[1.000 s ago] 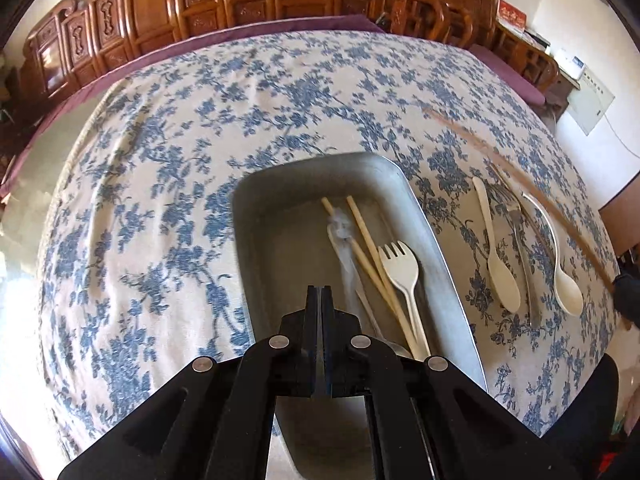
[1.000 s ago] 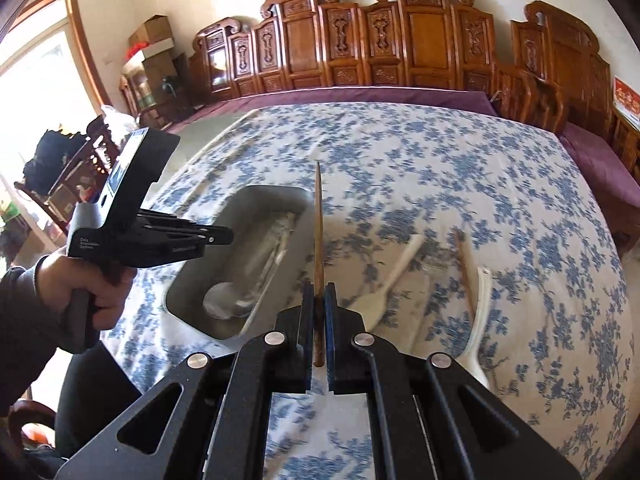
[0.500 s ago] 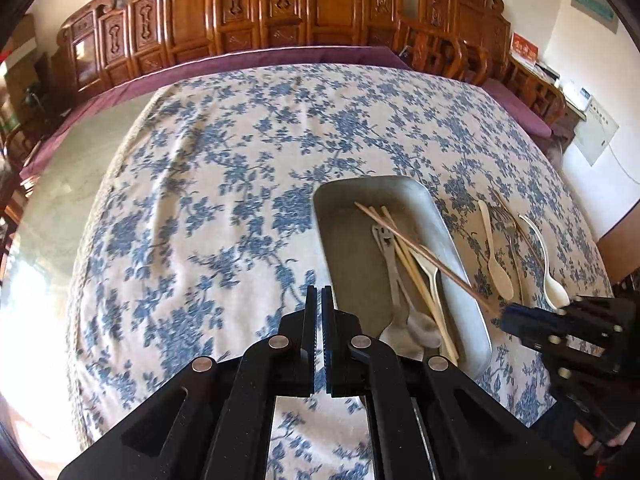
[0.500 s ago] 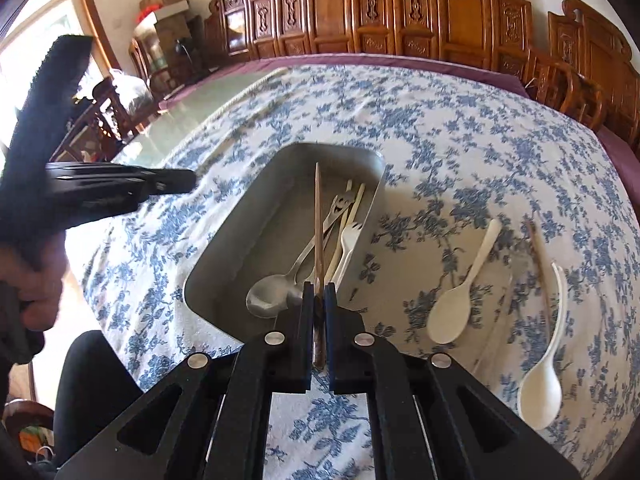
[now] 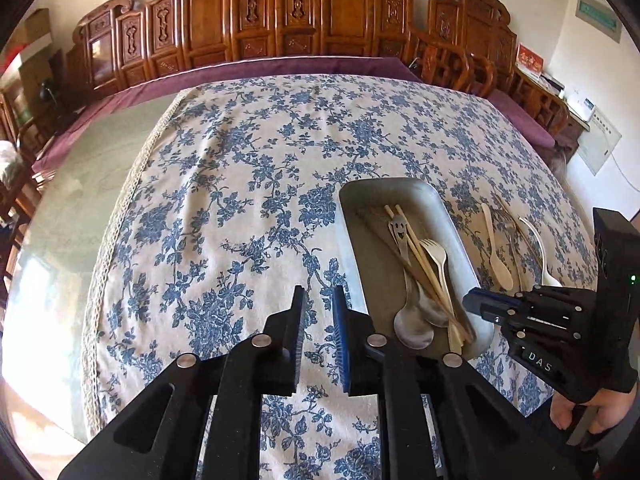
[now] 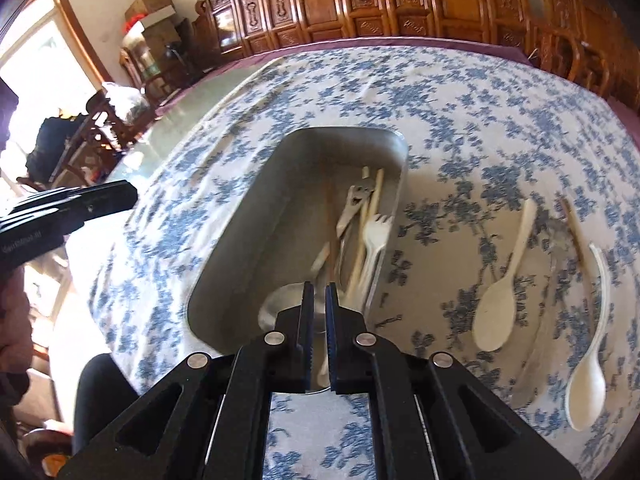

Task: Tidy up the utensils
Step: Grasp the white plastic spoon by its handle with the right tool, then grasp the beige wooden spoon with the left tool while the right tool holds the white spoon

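In the right wrist view the utensils inside the metal tray (image 6: 248, 232) are blurred, and the right gripper (image 6: 319, 312) hides the spoon bowls at its near end. The fork (image 6: 556, 240) between the loose spoons is too smeared to make out clearly.

Bright window glare at left (fisheye-warped edges); right view motion-blurred.
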{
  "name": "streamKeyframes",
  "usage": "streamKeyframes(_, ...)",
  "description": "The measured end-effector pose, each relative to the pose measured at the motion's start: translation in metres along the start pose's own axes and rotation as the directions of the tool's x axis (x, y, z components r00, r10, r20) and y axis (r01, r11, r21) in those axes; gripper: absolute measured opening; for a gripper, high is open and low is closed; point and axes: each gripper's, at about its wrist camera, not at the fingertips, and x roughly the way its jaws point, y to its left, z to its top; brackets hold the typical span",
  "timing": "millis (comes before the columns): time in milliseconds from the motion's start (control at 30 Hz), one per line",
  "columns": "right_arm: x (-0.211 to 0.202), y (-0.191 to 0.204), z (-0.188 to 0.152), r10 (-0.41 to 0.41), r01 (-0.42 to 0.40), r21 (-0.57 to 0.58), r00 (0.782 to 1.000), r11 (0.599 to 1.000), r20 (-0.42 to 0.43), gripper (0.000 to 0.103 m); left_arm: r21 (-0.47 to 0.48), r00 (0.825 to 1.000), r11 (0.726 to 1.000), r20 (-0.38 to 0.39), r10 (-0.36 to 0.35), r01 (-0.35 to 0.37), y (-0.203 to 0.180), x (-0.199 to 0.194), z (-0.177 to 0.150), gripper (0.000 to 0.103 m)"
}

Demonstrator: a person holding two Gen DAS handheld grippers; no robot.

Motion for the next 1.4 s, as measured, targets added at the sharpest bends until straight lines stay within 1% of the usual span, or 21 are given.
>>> streamKeyframes(33, -0.003, 0.0, -0.001, 0.003, -0.003, -0.006, 1.0, 1.0, 0.006, 0.009, -0.002, 1.0, 1.0, -0.001, -0.005, 0.005, -0.002, 0.0, -0.001, 0.013)
streamKeyframes(100, -0.011, -0.003, -0.002, 0.015, -0.015, -0.006, 1.0, 1.0, 0.023, 0.01, -0.002, 1.0, 1.0, -0.001, -0.009, 0.009, -0.006, 0.001, -0.002, 0.014)
streamKeyframes(167, -0.024, -0.009, -0.003, 0.012, -0.012, -0.006, 0.999, 1.0, 0.044, 0.01, 0.002, 1.0, 1.0, -0.001, -0.016, 0.016, -0.012, 0.002, -0.003, 0.019)
streamKeyframes(267, -0.044, -0.023, -0.005, -0.009, 0.009, -0.003, 0.998, 1.0, 0.07, 0.01, 0.015, 1.0, 1.0, -0.001, -0.027, 0.027, -0.025, 0.004, -0.004, 0.03)
streamKeyframes(300, -0.05, -0.029, -0.006, -0.019, 0.019, -0.001, 0.997, 1.0, 0.077, 0.01, 0.021, 1.0, 0.999, 0.001, -0.031, 0.031, -0.03, 0.005, -0.005, 0.038)
streamKeyframes(333, -0.058, -0.036, -0.006, -0.032, 0.032, 0.003, 0.996, 0.999, 0.085, 0.01, 0.024, 0.999, 0.999, 0.004, -0.037, 0.037, -0.033, 0.005, -0.005, 0.044)
streamKeyframes(367, -0.066, -0.044, -0.007, -0.047, 0.047, 0.006, 0.995, 0.999, 0.093, 0.01, 0.027, 0.999, 0.999, 0.007, -0.043, 0.042, -0.037, 0.006, -0.005, 0.046)
streamKeyframes(433, -0.079, -0.061, -0.01, -0.086, 0.086, 0.011, 0.991, 0.996, 0.104, 0.01, 0.033, 0.999, 0.998, 0.009, -0.047, 0.047, -0.046, 0.009, -0.004, 0.058)
streamKeyframes(533, -0.092, -0.088, -0.015, -0.149, 0.147, 0.024, 0.983, 0.989, 0.11, 0.01, 0.04, 0.997, 0.997, 0.012, -0.07, 0.069, -0.06, 0.013, -0.001, 0.066)
streamKeyframes(633, -0.099, -0.117, -0.02, -0.2, 0.196, 0.054, 0.974, 0.979, 0.103, 0.017, 0.06, 0.996, 0.995, 0.018, -0.082, 0.081, -0.075, 0.015, 0.002, 0.075)
streamKeyframes(700, -0.101, -0.136, -0.025, -0.229, 0.222, 0.078, 0.969, 0.972, 0.095, 0.018, 0.072, 0.996, 0.994, 0.018, -0.088, 0.086, -0.084, 0.016, 0.004, 0.079)
streamKeyframes(833, -0.099, -0.167, -0.035, -0.266, 0.256, 0.122, 0.961, 0.959, 0.075, 0.02, 0.104, 0.995, 0.99, 0.019, -0.1, 0.097, -0.106, 0.021, 0.009, 0.081)
streamKeyframes(967, -0.089, -0.185, -0.04, -0.273, 0.263, 0.144, 0.961, 0.954, 0.05, 0.023, 0.125, 0.993, 0.986, 0.016, -0.117, 0.114, -0.125, 0.027, 0.015, 0.081)
streamKeyframes(1100, -0.073, -0.193, -0.041, -0.261, 0.255, 0.141, 0.965, 0.957, 0.024, 0.023, 0.146, 0.991, 0.981, 0.008, -0.13, 0.128, -0.141, 0.035, 0.021, 0.081)
streamKeyframes(1200, -0.061, -0.192, -0.039, -0.247, 0.245, 0.131, 0.969, 0.961, 0.006, 0.023, 0.153, 0.99, 0.979, -0.003, -0.138, 0.137, -0.151, 0.043, 0.026, 0.081)
streamKeyframes(1400, -0.038, -0.196, -0.034, -0.284, 0.287, 0.112, 0.958, 0.951, -0.044, 0.023, 0.177, 0.99, 0.974, -0.025, -0.14, 0.142, -0.168, 0.059, 0.035, 0.081)
